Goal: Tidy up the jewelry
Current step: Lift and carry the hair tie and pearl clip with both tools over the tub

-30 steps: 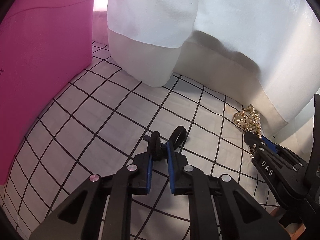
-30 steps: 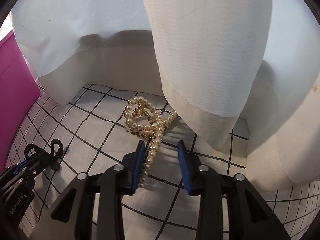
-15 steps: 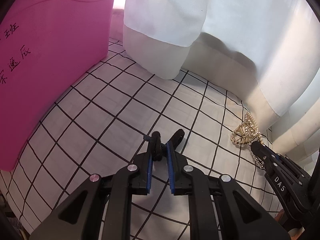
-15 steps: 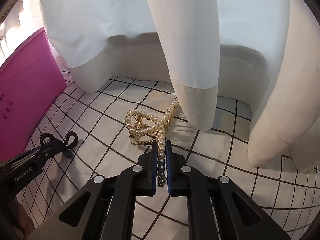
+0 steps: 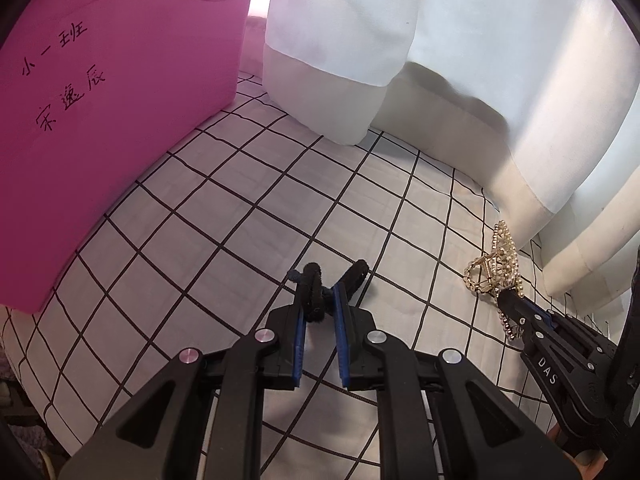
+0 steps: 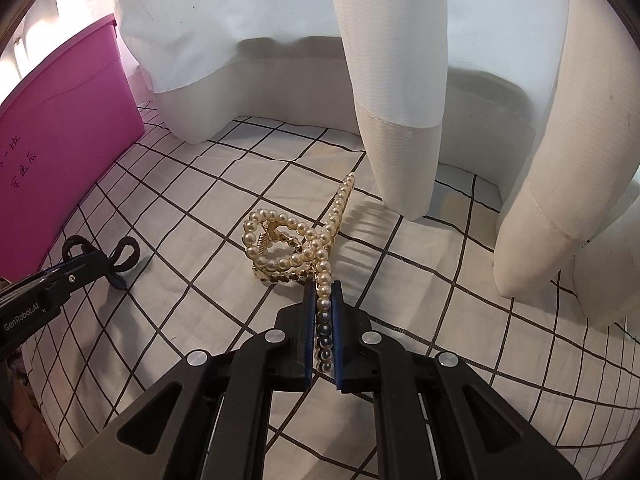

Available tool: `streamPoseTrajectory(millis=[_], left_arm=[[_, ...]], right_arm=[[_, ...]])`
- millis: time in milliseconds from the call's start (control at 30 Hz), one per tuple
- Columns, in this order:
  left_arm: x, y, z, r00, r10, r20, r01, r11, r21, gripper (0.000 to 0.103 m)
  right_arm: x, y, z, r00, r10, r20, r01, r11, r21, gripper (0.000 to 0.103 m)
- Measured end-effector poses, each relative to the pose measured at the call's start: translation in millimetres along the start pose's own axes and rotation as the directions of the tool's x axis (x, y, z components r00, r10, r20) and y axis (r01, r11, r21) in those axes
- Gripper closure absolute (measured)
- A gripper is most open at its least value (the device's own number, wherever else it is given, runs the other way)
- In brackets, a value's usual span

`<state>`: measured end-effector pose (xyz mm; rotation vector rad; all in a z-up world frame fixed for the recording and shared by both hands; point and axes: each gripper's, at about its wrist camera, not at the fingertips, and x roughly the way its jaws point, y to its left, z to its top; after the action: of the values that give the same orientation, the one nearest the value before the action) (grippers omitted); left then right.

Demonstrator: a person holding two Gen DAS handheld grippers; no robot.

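Both black two-finger grippers slant steeply down toward the white bedsheet printed with a black grid (image 5: 224,216), the landmark under everything here.

The left gripper (image 5: 319,305) has its blue-padded jaws pinched on a fuzzy black hair tie (image 5: 314,292) (its velvety cord is twisted into two loops, one squeezed between the pads, the other poking out to the right just over the sheet). From the right wrist camera the same tie shows at the left gripper's tip, low over the sheet's left part.

The right gripper (image 6: 323,312) is clamped tight on a strand of round, glossy cream pearl beads (image 6: 323,276) that runs between its narrow blue pads. That strand belongs to a gold metal claw hair clip trimmed with pearls (image 6: 280,248), with a small coiled spring at its hinge; the clip rests on the sheet just ahead of the right gripper's tips, and one beaded prong trails off toward the hem of the white pleated curtain (image 6: 400,80).

The curtain hangs in thick, smooth folds along the sheet's far edge. A bright pink plastic storage box with handwritten black characters (image 5: 80,100) stands on the sheet's left side.
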<state>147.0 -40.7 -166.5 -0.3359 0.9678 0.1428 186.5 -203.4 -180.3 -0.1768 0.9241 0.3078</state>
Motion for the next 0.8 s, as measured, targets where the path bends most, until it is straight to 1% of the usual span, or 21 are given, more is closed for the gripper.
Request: streamPoseTrajectory(millis=[33, 100, 267, 300, 333, 367, 400, 433, 567, 633, 667, 700, 800], left_arm=[[-2.1, 0.5, -1.2, 1.000, -0.001, 0.001, 0.001, 1.000, -0.001, 0.090], [-4.1, 1.2, -2.9, 1.000, -0.001, 0.002, 0.001, 1.000, -0.002, 0.090], [-8.6, 2.9, -4.9, 1.000, 0.000, 0.008, 0.000, 1.000, -0.003, 0.090], [-9.4, 3.6, -5.3, 1.000, 0.000, 0.009, 0.000, 1.000, -0.004, 0.090], [-9.8, 4.4, -5.7, 1.000, 0.000, 0.008, 0.000, 1.000, -0.006, 0.090], [-10.0, 5.2, -6.2, 1.000, 0.000, 0.008, 0.000, 1.000, -0.008, 0.090], [-10.0, 6.1, -6.8, 1.000, 0.000, 0.006, 0.000, 1.000, -0.009, 0.090], [-9.9, 6.8, -7.4, 1.000, 0.001, 0.004, -0.001, 1.000, -0.011, 0.090], [-10.2, 7.8, -8.4, 1.000, 0.000, 0.000, 0.000, 1.000, -0.015, 0.090], [-10.9, 8.3, -8.5, 1.000, -0.003, 0.000, 0.003, 1.000, -0.016, 0.090], [-11.2, 8.4, -8.4, 1.000, -0.004, 0.000, 0.004, 1.000, -0.016, 0.090], [-11.6, 8.2, -8.3, 1.000, -0.005, 0.000, 0.005, 1.000, -0.016, 0.090], [-12.9, 7.7, -8.0, 1.000, -0.007, 0.004, 0.007, 1.000, -0.014, 0.090]], right_arm=[[0.4, 0.8, 1.1, 1.000, -0.011, -0.003, 0.011, 1.000, -0.011, 0.095], [5.5, 3.3, 3.3, 0.999, -0.016, -0.030, 0.016, 0.999, -0.028, 0.091], [7.9, 3.6, 7.1, 0.999, -0.019, -0.027, 0.018, 0.999, -0.039, 0.085], [8.9, 3.9, 8.5, 1.000, -0.013, -0.028, 0.012, 0.999, -0.044, 0.077], [10.1, 5.4, 9.8, 1.000, -0.002, -0.031, 0.000, 0.999, -0.050, 0.062], [12.3, 7.3, 11.5, 0.999, 0.016, -0.035, -0.018, 0.998, -0.057, 0.053], [15.7, 11.2, 13.5, 0.999, 0.017, -0.039, -0.020, 0.997, -0.069, 0.040], [18.6, 14.5, 14.8, 0.999, 0.009, -0.036, -0.012, 0.996, -0.083, 0.036], [22.8, 16.2, 18.3, 1.000, 0.002, -0.008, -0.003, 0.997, -0.074, 0.036], [24.4, 16.5, 20.4, 1.000, -0.003, 0.002, 0.003, 0.997, -0.071, 0.037], [24.0, 16.1, 21.1, 1.000, -0.012, 0.011, 0.013, 0.998, -0.068, 0.042], [23.2, 16.1, 21.7, 1.000, -0.012, 0.017, 0.013, 0.997, -0.072, 0.055], [24.6, 14.7, 23.9, 1.000, -0.006, 0.014, 0.007, 0.998, -0.070, 0.056]])
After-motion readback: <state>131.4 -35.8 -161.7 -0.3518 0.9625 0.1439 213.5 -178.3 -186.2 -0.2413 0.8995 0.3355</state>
